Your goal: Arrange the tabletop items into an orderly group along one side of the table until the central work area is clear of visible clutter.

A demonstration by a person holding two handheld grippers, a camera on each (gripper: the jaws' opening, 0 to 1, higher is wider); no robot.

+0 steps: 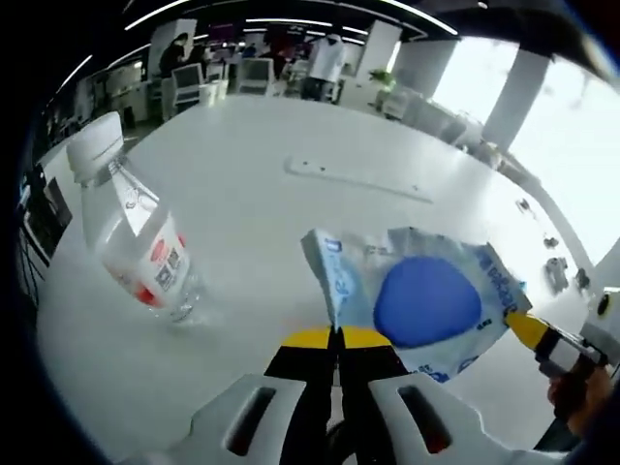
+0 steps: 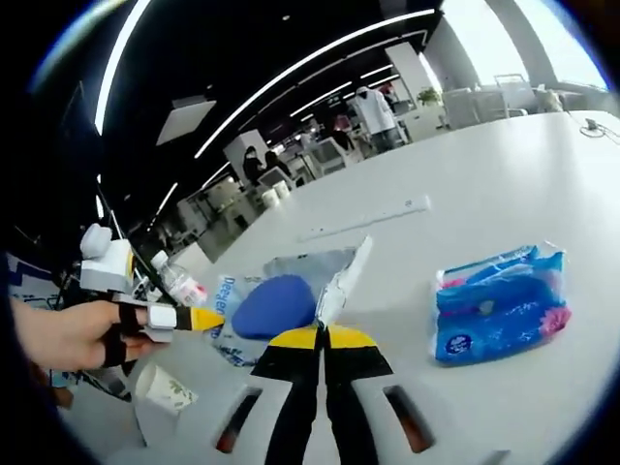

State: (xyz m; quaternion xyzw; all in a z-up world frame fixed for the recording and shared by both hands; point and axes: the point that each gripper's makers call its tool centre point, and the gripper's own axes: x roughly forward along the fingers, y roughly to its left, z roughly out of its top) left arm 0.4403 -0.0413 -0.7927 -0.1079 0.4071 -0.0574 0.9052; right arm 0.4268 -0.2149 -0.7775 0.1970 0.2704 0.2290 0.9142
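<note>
In the left gripper view, the left gripper is seen low over the white table, its yellow-tipped jaws pressed together on the near edge of a flat wet-wipe pack with a blue oval label. The pack is held between both tools: at its far corner the right gripper is clamped on it, with a hand behind that tool. A clear water bottle with a white cap is seen beside the pack, apart from it, appearing tilted in this view.

In the right gripper view, the right gripper is closed on the pack's edge, and the left gripper is held in a hand at the opposite edge. A blue and pink tissue packet lies well apart on the table. A paper cup sits near the hand, and the bottle is seen beyond the pack.
</note>
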